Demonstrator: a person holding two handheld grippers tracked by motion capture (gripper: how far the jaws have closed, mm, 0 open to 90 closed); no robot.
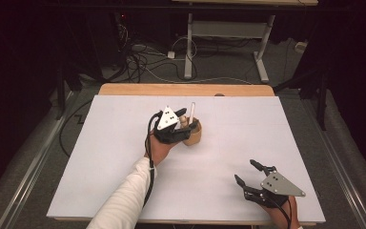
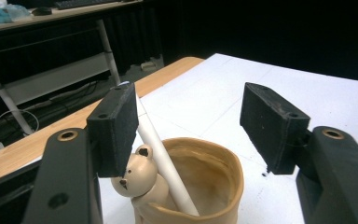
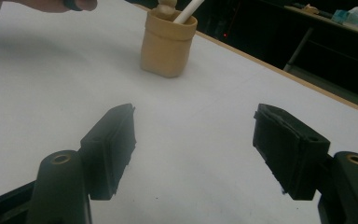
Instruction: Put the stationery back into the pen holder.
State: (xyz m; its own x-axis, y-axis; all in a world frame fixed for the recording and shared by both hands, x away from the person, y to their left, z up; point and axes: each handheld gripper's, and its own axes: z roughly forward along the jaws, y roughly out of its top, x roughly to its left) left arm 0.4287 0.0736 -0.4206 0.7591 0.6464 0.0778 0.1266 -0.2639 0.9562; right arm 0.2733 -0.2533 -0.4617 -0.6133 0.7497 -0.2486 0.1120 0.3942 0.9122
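A tan ceramic cup [image 1: 194, 136] stands near the middle of the white board [image 1: 114, 143]. A white stick [image 1: 192, 110] leans in the cup, beside a small bear figure [image 2: 137, 175] on its rim. My left gripper [image 1: 188, 123] hovers right over the cup, open. In the left gripper view the stick [image 2: 161, 144] runs up just behind the left pad [image 2: 116, 126], and the cup [image 2: 214, 186] sits below the gap of the gripper [image 2: 191, 121]. My right gripper [image 1: 244, 170] rests open at the near right, nothing between its pads [image 3: 114, 140], facing the cup [image 3: 165, 46].
The white board lies on a wooden table whose far edge [image 1: 186, 89] shows behind it. Past the table a desk frame [image 1: 228, 33] and cables [image 1: 138, 62] lie on the floor. Dark floor surrounds the table on both sides.
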